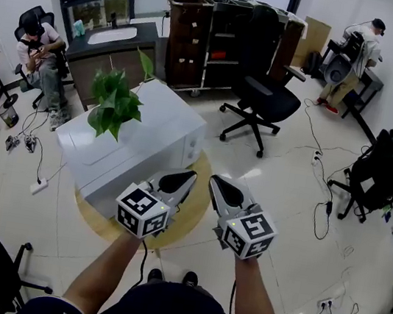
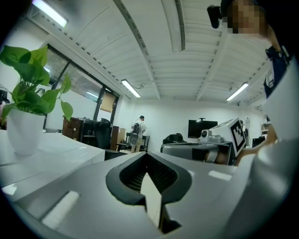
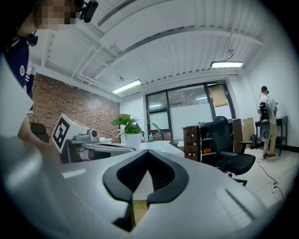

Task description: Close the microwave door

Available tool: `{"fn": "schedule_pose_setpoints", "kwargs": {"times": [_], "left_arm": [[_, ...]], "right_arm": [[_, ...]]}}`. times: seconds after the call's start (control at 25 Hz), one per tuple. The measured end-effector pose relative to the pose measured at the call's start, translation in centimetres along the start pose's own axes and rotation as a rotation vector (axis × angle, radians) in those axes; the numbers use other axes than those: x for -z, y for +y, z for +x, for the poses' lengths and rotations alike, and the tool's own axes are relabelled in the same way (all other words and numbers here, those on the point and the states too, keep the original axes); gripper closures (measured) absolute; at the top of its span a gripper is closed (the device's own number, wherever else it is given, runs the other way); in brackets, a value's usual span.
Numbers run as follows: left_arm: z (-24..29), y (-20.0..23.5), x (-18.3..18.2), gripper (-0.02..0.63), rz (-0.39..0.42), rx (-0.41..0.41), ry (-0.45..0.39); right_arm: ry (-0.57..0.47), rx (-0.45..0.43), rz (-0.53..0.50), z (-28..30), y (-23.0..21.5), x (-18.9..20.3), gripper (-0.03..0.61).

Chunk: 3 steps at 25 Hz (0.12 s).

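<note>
Round wooden tabletop [image 1: 99, 224] holds the microwave [image 1: 160, 128], plant [image 1: 116, 102] on top, just beyond the left hand-held gripper [image 1: 181, 181] and right hand-held gripper [image 1: 222, 188], both clenched empty; a hard shove might topple the plant.

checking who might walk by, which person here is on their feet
The capped person at top right stands; the other person at far left sits.
</note>
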State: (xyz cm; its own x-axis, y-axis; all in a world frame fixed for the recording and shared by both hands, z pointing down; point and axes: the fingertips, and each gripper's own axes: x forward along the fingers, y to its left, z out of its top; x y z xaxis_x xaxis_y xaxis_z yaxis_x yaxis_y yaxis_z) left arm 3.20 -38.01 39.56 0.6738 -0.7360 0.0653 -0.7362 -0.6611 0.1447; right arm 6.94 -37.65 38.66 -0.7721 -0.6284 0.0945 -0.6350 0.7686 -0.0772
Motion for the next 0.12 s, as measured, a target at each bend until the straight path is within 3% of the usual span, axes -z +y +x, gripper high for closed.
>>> {"fn": "schedule_pose_setpoints", "kwargs": {"times": [0.12], "left_arm": [[0.02,-0.08,0.16,0.603,-0.004,0.002,0.002]], "right_arm": [[0.002,-0.001,0.003,0.01,0.04,0.08,0.577]]}}
